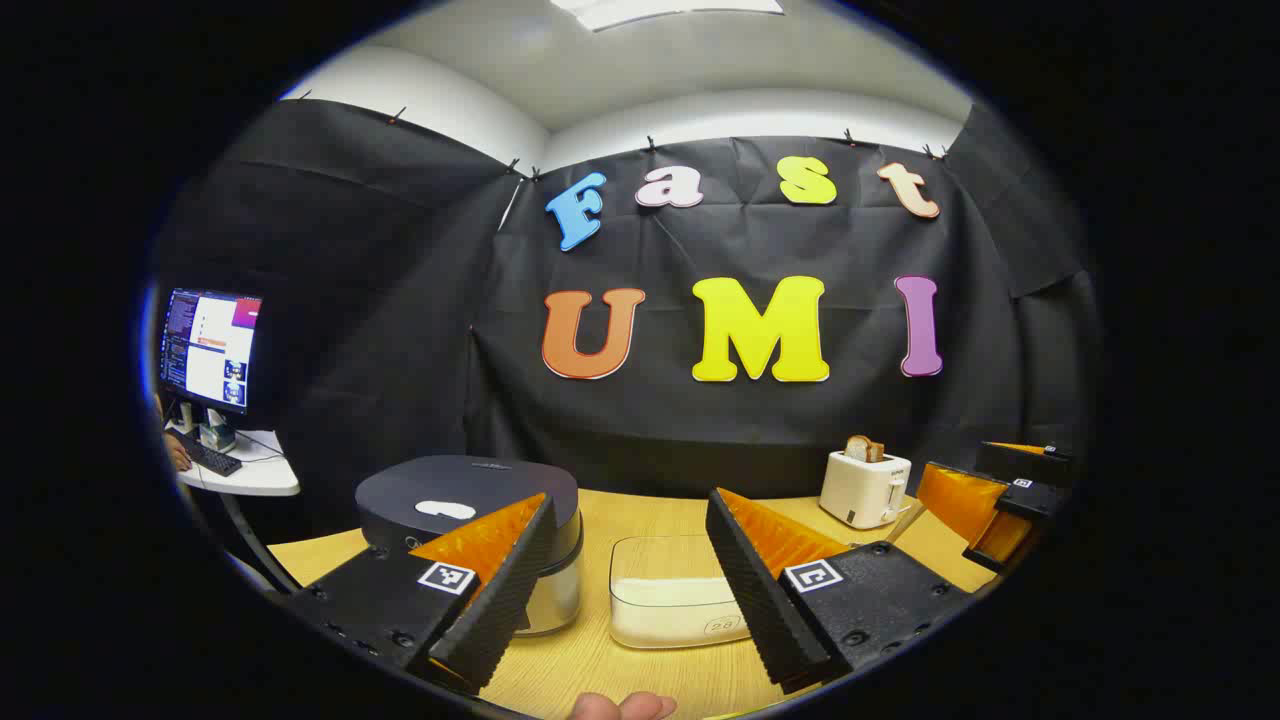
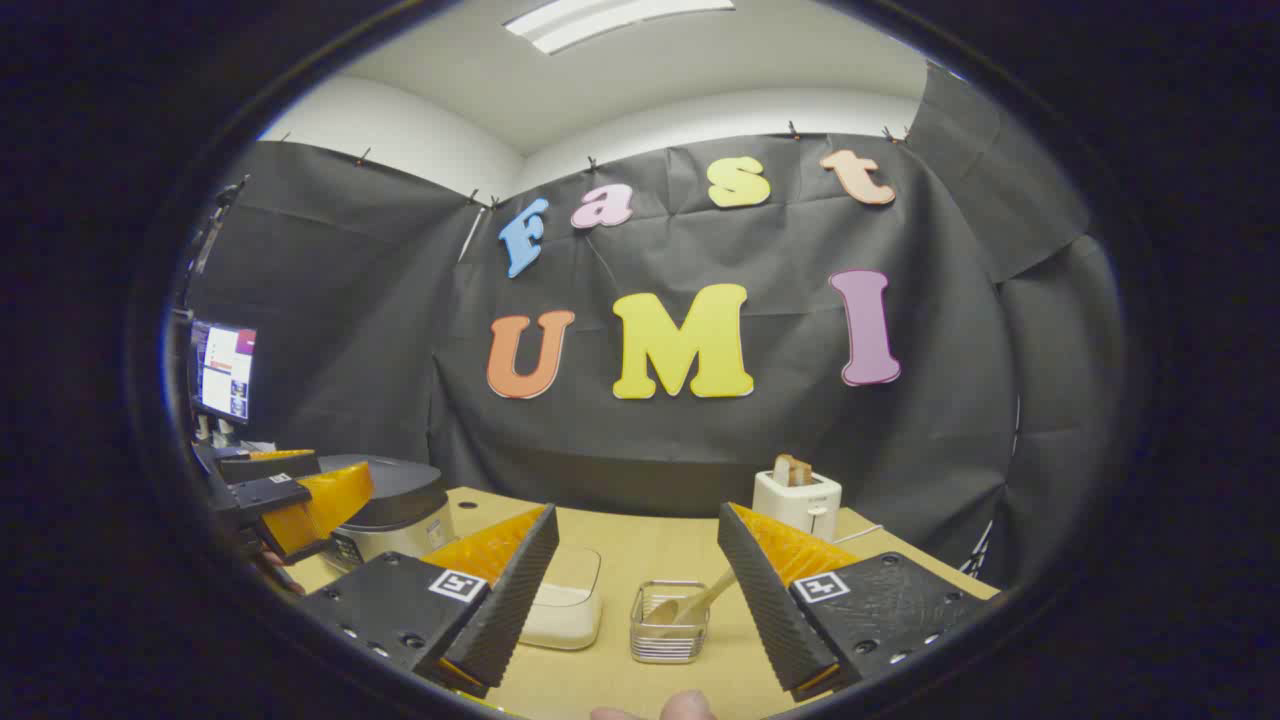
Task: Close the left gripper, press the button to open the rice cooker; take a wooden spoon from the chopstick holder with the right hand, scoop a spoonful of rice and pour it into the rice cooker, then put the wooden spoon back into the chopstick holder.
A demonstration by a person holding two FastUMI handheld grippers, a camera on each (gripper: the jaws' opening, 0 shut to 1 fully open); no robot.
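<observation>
Rice cooker (image 1: 470,520): lower left of left gripper view, lid closed.
Rice container (image 1: 675,605): lower centre, white rice inside.
Chopstick holder (image 2: 669,622): lower centre of right gripper view, wooden spoon (image 2: 690,603) leaned inside.
Left gripper (image 1: 625,590): fingers held apart, nothing gripped.
Right gripper (image 2: 640,600): fingers held apart, nothing gripped.

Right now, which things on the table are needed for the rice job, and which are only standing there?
Needed:
rice cooker, lid down
rice container
wooden spoon
chopstick holder

Only standing there:
toaster with bread
monitor and keyboard on the side desk
</observation>
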